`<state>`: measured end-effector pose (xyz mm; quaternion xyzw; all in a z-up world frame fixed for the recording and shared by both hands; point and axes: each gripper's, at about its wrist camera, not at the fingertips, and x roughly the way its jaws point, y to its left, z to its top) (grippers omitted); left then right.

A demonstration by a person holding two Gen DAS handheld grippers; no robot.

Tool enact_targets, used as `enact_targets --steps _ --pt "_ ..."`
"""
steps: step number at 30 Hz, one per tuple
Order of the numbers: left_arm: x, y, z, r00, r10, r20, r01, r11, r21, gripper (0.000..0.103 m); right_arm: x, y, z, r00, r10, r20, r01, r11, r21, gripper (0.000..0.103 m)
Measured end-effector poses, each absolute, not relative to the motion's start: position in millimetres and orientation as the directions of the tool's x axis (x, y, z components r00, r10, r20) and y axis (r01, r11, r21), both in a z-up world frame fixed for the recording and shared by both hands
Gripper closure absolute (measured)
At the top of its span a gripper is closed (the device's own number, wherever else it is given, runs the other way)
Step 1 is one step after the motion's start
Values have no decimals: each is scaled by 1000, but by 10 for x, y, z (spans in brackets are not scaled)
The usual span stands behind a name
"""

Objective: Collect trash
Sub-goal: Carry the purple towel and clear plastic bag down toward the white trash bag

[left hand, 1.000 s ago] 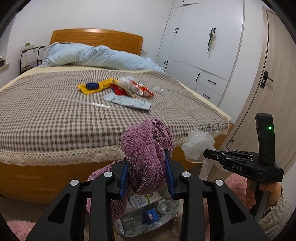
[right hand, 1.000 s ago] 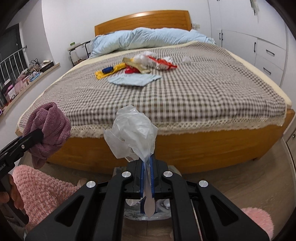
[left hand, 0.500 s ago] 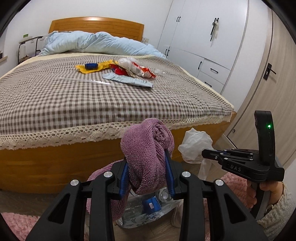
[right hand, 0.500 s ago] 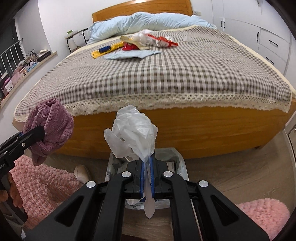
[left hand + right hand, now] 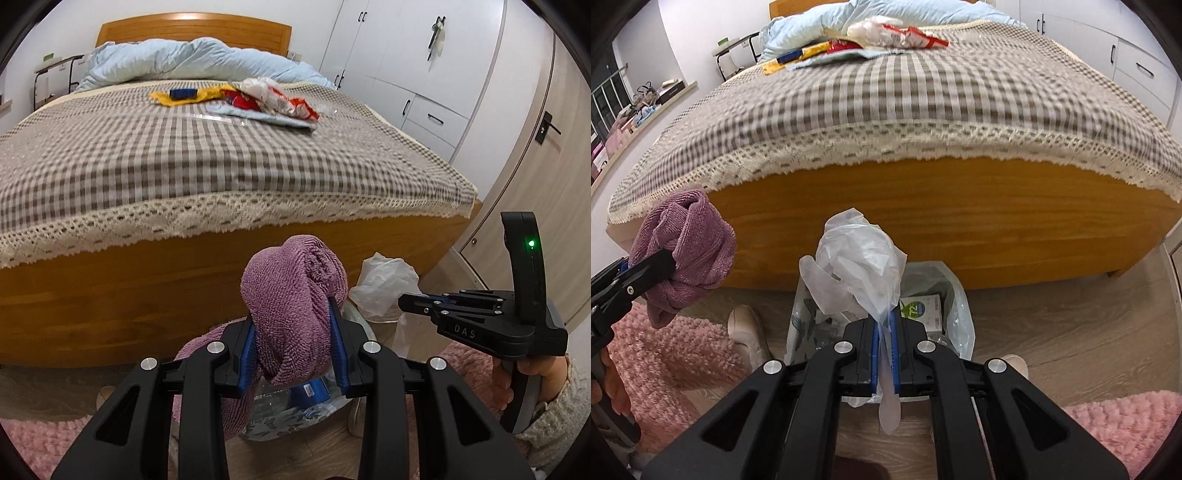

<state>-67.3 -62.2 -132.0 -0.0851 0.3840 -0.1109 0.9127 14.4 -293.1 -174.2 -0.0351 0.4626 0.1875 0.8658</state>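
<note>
Right tongs [image 5: 884,354] are clamped tight on a crumpled clear plastic glove [image 5: 858,262], its bulk puffed above the blue pads and 1 finger of it dangling below them. Directly beneath sits the lined trash bin [image 5: 956,317], on the wooden floor just in front of the bed frame [image 5: 923,210], with a small green-and-white box [image 5: 921,310] visible inside. Over on the left, the left tongs [image 5: 295,354] are squeezed onto a bunched purple towel [image 5: 291,306], which bulges up between the 2 blue pads and hangs down behind them. From the left wrist view the glove shows to the right of the towel, near it but apart, with the bin's contents showing below the towel. Up on the checked bedspread [image 5: 184,158], well away from both tongs, a cluster of wrappers [image 5: 269,99] lies near the blue duvet [image 5: 192,59]: yellow, red and white pieces touching or overlapping. Pink fluffy rugs [image 5: 676,354] flank the bin on the floor.
</note>
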Motion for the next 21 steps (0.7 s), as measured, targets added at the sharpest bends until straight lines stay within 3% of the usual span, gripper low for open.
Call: enact_targets --steps 21 --pt "-446 -556 -2090 570 -270 -776 87 959 -270 72 318 -2843 -2308 421 247 -873 -359 929 90 97"
